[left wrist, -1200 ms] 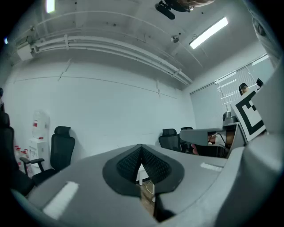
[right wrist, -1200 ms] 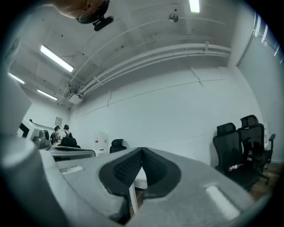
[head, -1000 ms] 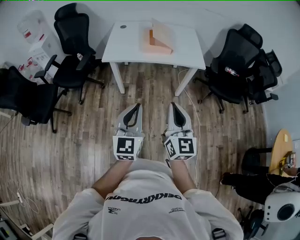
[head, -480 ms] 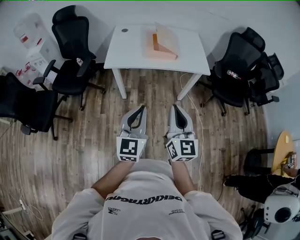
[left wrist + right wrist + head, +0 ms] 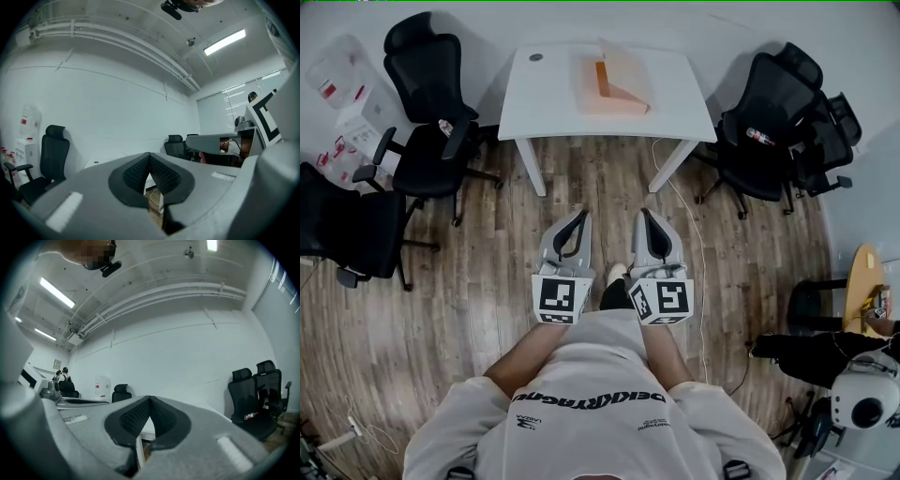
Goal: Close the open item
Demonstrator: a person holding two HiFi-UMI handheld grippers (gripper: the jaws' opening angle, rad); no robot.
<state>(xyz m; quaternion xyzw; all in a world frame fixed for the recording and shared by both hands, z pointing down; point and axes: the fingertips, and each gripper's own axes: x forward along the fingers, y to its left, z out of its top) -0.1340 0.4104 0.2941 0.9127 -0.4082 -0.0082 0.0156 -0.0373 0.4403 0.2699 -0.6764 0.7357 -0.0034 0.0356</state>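
An open orange box (image 5: 616, 86) with its translucent lid raised lies on the white table (image 5: 553, 98) at the top of the head view. My left gripper (image 5: 580, 217) and right gripper (image 5: 644, 215) are held side by side over the wooden floor, well short of the table, both shut with nothing between the jaws. In the left gripper view my left gripper (image 5: 149, 155) meets tip to tip, with the table (image 5: 101, 162) behind. In the right gripper view my right gripper (image 5: 149, 399) is likewise shut.
Black office chairs stand left of the table (image 5: 427, 141) and right of it (image 5: 769, 117). A cable (image 5: 698, 244) runs over the floor by the right table leg. White storage boxes (image 5: 342, 103) sit at far left. A round wooden table (image 5: 862, 291) is at right.
The person has stepped a little closer and shifted; the table and box moved slightly in view. A shoe now shows between the grippers. Both grippers stay shut.
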